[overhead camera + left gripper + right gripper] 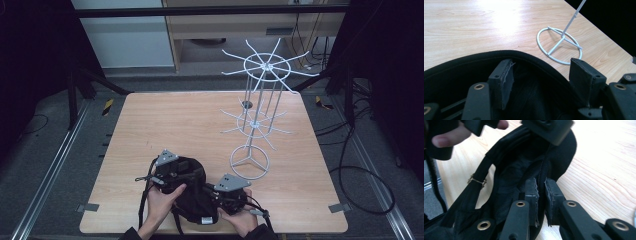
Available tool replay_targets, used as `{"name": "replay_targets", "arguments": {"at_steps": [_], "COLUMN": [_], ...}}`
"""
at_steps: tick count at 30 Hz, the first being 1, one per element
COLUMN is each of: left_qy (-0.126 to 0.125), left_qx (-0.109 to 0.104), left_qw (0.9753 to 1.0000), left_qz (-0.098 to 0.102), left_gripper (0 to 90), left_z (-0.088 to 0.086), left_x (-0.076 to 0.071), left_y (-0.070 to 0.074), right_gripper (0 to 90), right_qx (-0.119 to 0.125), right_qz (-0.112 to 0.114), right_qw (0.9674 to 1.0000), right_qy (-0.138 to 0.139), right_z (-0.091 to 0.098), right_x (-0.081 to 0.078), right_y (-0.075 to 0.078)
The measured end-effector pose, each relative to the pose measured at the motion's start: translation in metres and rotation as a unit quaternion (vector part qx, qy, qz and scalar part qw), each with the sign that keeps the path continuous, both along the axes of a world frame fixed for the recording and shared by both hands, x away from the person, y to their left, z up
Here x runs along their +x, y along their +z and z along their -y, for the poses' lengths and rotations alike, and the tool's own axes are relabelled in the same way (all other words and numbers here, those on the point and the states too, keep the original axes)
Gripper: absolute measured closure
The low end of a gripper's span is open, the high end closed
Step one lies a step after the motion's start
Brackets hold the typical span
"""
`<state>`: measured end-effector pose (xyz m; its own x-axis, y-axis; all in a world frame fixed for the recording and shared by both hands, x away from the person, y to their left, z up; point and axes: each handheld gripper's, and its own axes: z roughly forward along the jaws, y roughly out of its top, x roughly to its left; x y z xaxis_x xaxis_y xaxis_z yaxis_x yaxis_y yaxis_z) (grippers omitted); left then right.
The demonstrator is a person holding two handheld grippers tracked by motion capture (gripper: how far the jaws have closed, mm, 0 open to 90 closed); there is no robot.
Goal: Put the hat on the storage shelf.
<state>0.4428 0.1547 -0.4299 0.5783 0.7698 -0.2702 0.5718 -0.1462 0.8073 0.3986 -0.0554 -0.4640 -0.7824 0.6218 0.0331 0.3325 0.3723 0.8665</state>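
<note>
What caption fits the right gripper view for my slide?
Right gripper pinches the rim of a black bag lying on the wooden table, jaws nearly closed on the fabric edge.

Light wood desk (150,130) on grey floor (50,165), 2 metal rails (57,162) alongside. Black curtains (30,50) both sides, wooden cabinet (240,25) behind, cables (360,170) at right. Glare on desk.

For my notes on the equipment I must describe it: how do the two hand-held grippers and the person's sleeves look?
Both grippers, the left gripper and the right gripper, are black, each topped by a grey three-cornered plate. Their jaws are black bars with brass-coloured rivets and worn, frayed dark pads. A thin black cable trails from each. The sleeves are dark, seen only at the cuffs.
</note>
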Motion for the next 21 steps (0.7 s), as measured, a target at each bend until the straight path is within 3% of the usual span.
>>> {"name": "replay_targets", "arguments": {"at_steps": [5,10,16,21], "left_qy": [0.007,0.013,0.01,0.008], "left_qx": [0.023,0.023,0.021,0.014], "left_qw": [0.9996,0.9995,0.9997,0.9999], "left_qz": [0.013,0.015,0.002,-0.002], "left_gripper": [38.4,45.6,63.7,73.2], "left_z": [0.004,0.005,0.0068,0.0056], "left_x": [0.0006,0.0015,0.0009,-0.0002], "left_y": [-0.0028,-0.0049,-0.0081,-0.0076], "right_gripper": [81.0,80.5,78.6,73.4], "right_qx": [0.001,0.001,-0.004,0.011], "right_qz": [-0.001,-0.005,-0.01,-0.017], "right_qw": [0.9999,0.9998,0.9997,0.9994], "right_qy": [0.014,0.02,0.022,0.028], "right_z": [-0.0034,-0.005,-0.0073,-0.006], "right_x": [-0.0011,-0.0014,-0.0013,-0.0011], "right_y": [-0.0008,-0.0016,-0.0039,-0.0033]}}
